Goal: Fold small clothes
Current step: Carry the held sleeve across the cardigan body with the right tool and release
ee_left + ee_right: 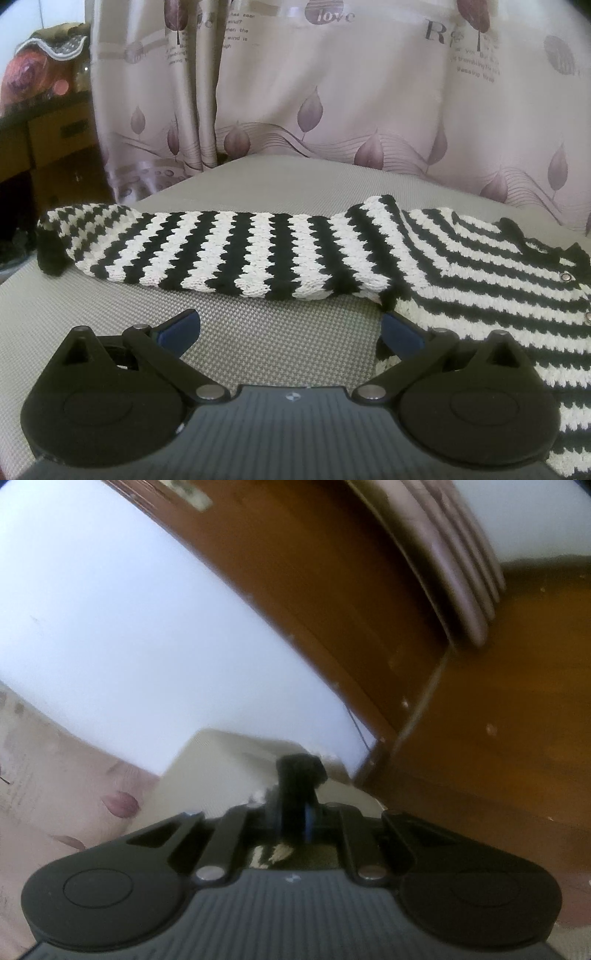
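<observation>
A black-and-white striped knit sweater (480,266) lies on the grey textured mat (266,332). One sleeve (221,251) stretches flat to the left, its black cuff (50,254) at the far left. My left gripper (290,328) is open and empty, low over the mat just in front of the sleeve; its right finger (400,334) touches the sweater's edge. My right gripper (295,812) is raised and tilted toward the wall, shut on a black piece of the sweater (299,771). A bit of striped knit shows under it (273,854).
A leaf-printed curtain (332,92) hangs behind the mat. Wooden drawers (55,136) and clutter stand at the far left. In the right wrist view there is a white wall (129,627), a brown wooden door frame (351,609) and brown furniture (498,738).
</observation>
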`<state>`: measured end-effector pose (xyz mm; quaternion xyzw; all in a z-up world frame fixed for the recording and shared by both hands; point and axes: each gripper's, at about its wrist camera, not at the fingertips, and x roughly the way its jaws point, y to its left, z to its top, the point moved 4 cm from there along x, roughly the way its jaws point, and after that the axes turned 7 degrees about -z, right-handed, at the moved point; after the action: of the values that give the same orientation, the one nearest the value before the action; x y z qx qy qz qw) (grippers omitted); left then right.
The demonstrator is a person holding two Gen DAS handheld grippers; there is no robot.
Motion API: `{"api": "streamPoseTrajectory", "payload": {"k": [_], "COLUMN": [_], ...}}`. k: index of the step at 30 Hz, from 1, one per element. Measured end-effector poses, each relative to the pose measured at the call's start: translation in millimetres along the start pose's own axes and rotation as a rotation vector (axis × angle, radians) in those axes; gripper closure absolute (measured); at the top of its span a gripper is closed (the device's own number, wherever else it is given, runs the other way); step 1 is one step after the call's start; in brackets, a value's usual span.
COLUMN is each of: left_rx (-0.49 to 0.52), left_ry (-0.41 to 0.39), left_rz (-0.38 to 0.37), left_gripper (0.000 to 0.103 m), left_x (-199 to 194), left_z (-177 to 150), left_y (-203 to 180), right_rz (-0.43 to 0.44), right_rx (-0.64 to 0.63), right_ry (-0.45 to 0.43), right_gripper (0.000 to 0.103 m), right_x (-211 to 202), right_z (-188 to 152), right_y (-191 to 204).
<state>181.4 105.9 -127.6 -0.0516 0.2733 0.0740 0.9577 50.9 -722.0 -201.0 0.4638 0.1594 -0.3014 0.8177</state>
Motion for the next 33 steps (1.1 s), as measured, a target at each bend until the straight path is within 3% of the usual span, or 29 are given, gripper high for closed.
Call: {"api": "streamPoseTrajectory", "payload": {"k": [6,16,25,33], "left_rx": [-0.029,-0.149,-0.249,-0.317], "left_ry": [-0.016,-0.013,-0.033,-0.056], "left_rz": [-0.019,-0.076,-0.104,-0.135], "left_gripper": [0.0,0.0,0.0,0.0], "left_x": [-0.9,-0.1,-2.6,-6.1], "left_z": [1.1,0.2,-2.1,-4.0], "left_y": [0.3,15.8,29.2,38.7], "right_rz": [0.038,0.244,0.452,0.617], "right_rx": [0.022,-0.092,-0.197,-0.258], "right_ry": [-0.041,-0.064,0.012,0.12], "right_gripper": [0.093,0.093,0.093,0.093], "right_x": [-13.8,-60.9,-82.1,-92.9], "right_z": [6.1,-9.1,-68.3,-148.1], "right_y": [36.4,179.3,319.7,426.4]}}
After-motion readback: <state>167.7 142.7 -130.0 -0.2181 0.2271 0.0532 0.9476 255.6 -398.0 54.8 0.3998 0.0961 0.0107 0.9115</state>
